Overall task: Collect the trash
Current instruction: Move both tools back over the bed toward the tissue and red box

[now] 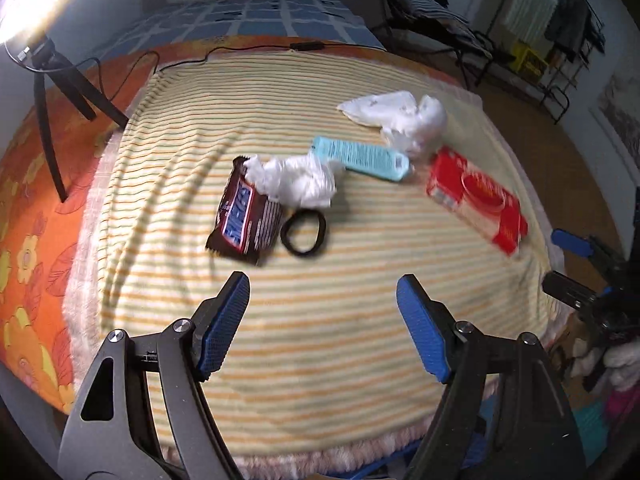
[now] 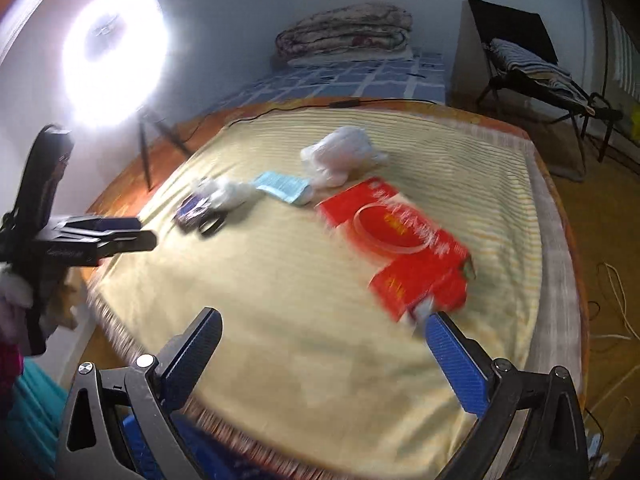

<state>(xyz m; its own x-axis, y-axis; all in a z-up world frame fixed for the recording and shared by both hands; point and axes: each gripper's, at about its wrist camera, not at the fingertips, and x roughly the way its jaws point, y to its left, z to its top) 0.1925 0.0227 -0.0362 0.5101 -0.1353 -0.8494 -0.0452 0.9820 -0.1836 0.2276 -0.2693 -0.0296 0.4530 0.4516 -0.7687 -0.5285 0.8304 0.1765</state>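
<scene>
On a striped yellow blanket [image 1: 320, 340] lie a brown Snickers wrapper [image 1: 244, 216], a crumpled white tissue [image 1: 298, 180], a black hair tie [image 1: 303, 233], a light blue packet [image 1: 360, 158], a white plastic bag [image 1: 404, 120] and a red flattened box [image 1: 476, 196]. My left gripper [image 1: 323, 320] is open and empty, hovering short of the wrapper and hair tie. My right gripper [image 2: 324, 356] is open and empty, its right finger just short of the red box [image 2: 404, 248]. The bag [image 2: 340, 154], packet [image 2: 282, 186] and wrapper [image 2: 194, 208] lie further off.
A ring light [image 2: 114, 54] on a tripod [image 1: 52, 92] stands at the bed's left, its cable [image 1: 240, 50] running along the blanket's far edge. Folded bedding [image 2: 344, 30] lies at the far end. A chair [image 2: 528, 64] and rack [image 1: 552, 32] stand to the right.
</scene>
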